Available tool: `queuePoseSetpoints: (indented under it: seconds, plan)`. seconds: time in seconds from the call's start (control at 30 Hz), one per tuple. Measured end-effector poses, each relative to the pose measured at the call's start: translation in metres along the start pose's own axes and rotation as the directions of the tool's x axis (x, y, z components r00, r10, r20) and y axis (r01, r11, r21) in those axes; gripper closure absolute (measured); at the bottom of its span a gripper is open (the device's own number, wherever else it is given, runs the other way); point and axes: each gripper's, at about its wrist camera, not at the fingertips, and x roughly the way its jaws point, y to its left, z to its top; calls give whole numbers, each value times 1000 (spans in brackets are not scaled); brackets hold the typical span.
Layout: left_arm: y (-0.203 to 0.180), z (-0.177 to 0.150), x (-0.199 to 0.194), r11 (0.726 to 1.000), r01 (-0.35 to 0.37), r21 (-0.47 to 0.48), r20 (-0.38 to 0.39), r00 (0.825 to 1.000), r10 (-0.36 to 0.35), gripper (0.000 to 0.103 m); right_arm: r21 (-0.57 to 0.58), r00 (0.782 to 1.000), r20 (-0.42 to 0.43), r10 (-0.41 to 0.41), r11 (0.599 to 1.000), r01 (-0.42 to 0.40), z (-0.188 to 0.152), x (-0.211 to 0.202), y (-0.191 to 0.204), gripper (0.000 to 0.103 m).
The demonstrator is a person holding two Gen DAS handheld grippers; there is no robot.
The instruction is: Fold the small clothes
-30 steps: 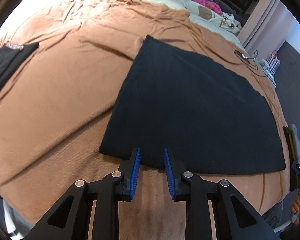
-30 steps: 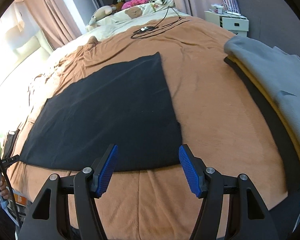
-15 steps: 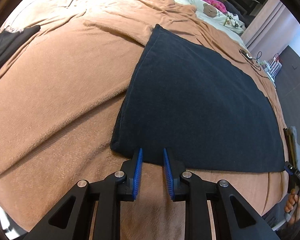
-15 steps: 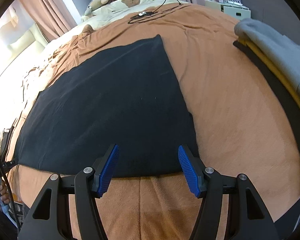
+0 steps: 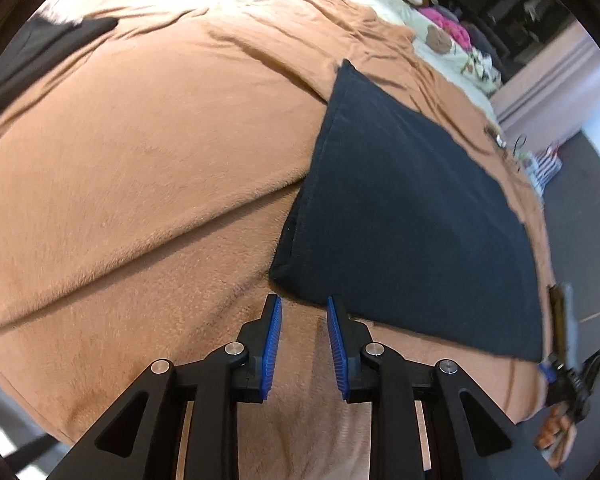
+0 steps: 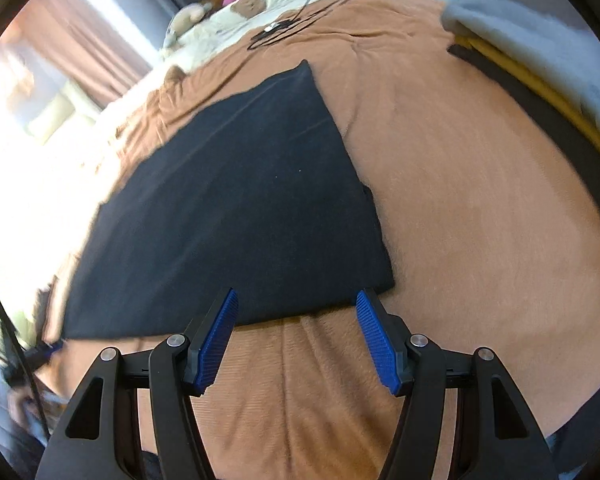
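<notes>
We see a black garment (image 5: 412, 208) lying flat and smooth on the brown bed blanket (image 5: 140, 184), folded into a neat dark panel with straight edges and a doubled hem along its left side. Its near left corner sits just ahead of our left hand-held gripper (image 5: 302, 320), fingers narrowly parted and empty. Our right hand-held gripper (image 6: 296, 312) is spread wide, released, at the garment's near right edge.

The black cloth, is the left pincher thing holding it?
No, the left gripper is open just short of the black cloth, its blue pads pinching nothing.
</notes>
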Motion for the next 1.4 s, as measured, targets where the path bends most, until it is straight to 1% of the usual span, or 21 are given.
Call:
queuePoseSetpoints:
  seconds: [0.03, 0.1, 0.2, 0.3, 0.43, 0.5, 0.53, 0.6, 0.63, 0.7, 0.8, 0.93, 1.03, 1.1, 1.2, 1.27, 1.4]
  plan:
    - [2, 0, 0, 1000, 18, -21, 0, 1000, -18, 76, 33, 999, 3, 33, 999, -33, -2, -1, -4, 43]
    - [8, 1, 0, 997, 50, -67, -5, 999, -50, 71, 82, 997, 8, 78, 994, -78, -6, -1, -12, 43]
    - [14, 0, 1, 987, 98, -128, -6, 995, -100, 68, 146, 993, 18, 116, 982, -117, -11, 0, -26, 43]
    - [16, -3, 4, 969, 159, -187, -11, 986, -164, 67, 245, 982, 44, 185, 951, -190, -13, 7, -43, 43]
    - [15, -8, 6, 948, 208, -241, -11, 976, -217, 64, 314, 974, 92, 208, 922, -226, -16, 13, -57, 43]
    - [13, -10, 8, 939, 224, -262, -10, 972, -234, 62, 340, 974, 110, 198, 913, -224, -18, 16, -61, 50]
    - [12, -9, 9, 936, 226, -269, -11, 971, -238, 60, 354, 975, 119, 190, 909, -220, -18, 18, -63, 52]
    - [10, -11, 12, 932, 223, -285, -18, 971, -238, 60, 372, 977, 129, 172, 904, -209, -19, 22, -64, 63]
    - [10, -11, 12, 930, 223, -292, -17, 971, -238, 59, 381, 978, 133, 162, 902, -201, -18, 24, -67, 67]
    - [11, -12, 13, 922, 224, -316, -10, 971, -239, 60, 394, 980, 130, 149, 899, -189, -17, 29, -70, 83]
    - [15, -11, 12, 917, 221, -332, 6, 973, -232, 60, 401, 978, 133, 161, 893, -202, -16, 30, -70, 94]
    - [16, -6, 15, 918, 211, -334, 35, 977, -211, 60, 362, 970, 164, 177, 904, -226, -21, 12, -63, 95]
    - [17, -2, 16, 920, 210, -330, 63, 978, -200, 60, 354, 968, 167, 188, 905, -237, -23, 13, -64, 95]
    - [15, 1, 13, 928, 205, -310, 88, 978, -187, 60, 353, 969, 157, 190, 906, -235, -23, 16, -67, 95]
    - [11, 3, 6, 936, 229, -267, 118, 972, -204, 60, 354, 979, 113, 167, 914, -197, -22, 23, -71, 94]
    - [8, 5, 6, 937, 242, -252, 122, 968, -217, 60, 339, 984, 77, 164, 923, -180, -19, 26, -68, 94]
    - [12, 7, 15, 934, 225, -276, 101, 974, -205, 60, 301, 986, 71, 153, 939, -167, -15, 29, -62, 94]
